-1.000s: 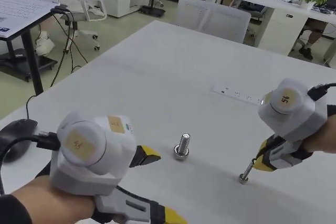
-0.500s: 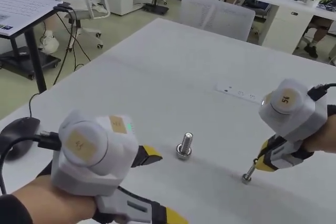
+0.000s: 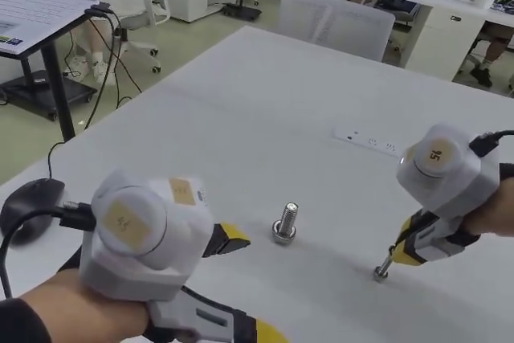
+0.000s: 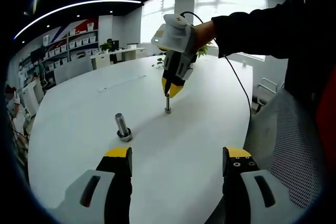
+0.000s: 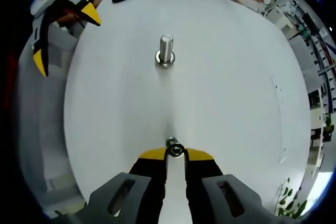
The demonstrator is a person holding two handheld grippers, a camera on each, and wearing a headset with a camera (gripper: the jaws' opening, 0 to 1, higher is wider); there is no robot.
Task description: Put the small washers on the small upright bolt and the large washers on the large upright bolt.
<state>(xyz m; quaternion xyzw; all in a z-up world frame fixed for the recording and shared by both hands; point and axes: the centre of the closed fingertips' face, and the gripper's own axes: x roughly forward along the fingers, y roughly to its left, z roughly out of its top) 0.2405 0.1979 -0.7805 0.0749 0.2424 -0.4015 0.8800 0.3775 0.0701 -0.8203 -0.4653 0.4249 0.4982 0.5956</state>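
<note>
Your right gripper [image 5: 175,155]: pinching a small silver ring washer [image 5: 176,149], tips pointing down.
Small upright steel bolt [image 5: 171,141]: just beyond your tips, long axis vertical, standing on the white surface [image 5: 220,77].
Your left gripper [image 4: 177,153]: spread, empty, nearer the large upright steel bolt [image 4: 123,127].
</note>
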